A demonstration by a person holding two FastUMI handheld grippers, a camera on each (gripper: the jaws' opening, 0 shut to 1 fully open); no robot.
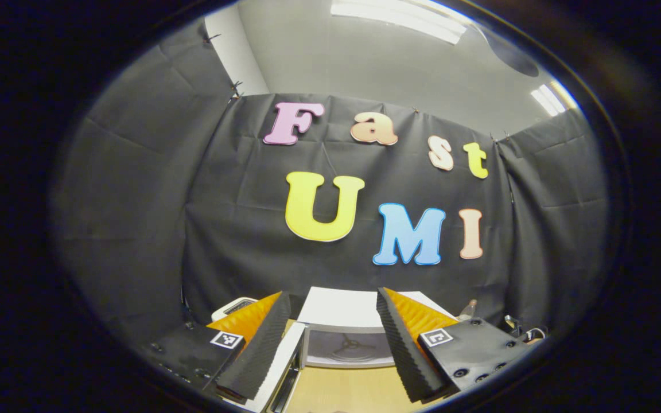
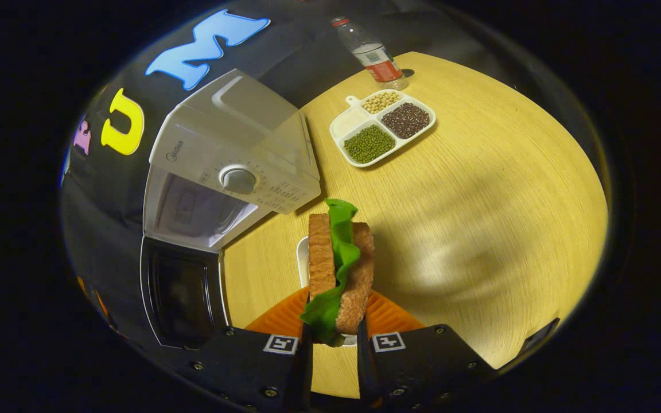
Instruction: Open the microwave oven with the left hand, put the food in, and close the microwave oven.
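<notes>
Right gripper (image 2: 333, 338), at the bottom centre of the right gripper view, has its jaws nearly closed, both fingers pressing on the sandwich (image 2: 339, 269). Sandwich stands on edge between them: two brown slices with a green lettuce leaf sticking out at top and bottom, rising to mid-frame. A small white dish (image 2: 302, 261) shows just behind it on the wooden table (image 2: 479, 218).

Microwave (image 2: 221, 166) occupies the upper left of that view, white, with a round dial; its door (image 2: 181, 298) hangs wide open at the lower left.

Divided tray (image 2: 382, 127) of beans and grains lies at upper centre, a plastic bottle (image 2: 372, 53) just beyond it.

Left gripper (image 1: 333, 344), at the bottom of the left gripper view, is spread wide and holds nothing; the open microwave cavity (image 1: 349, 347) shows between its fingers, lower centre
</notes>
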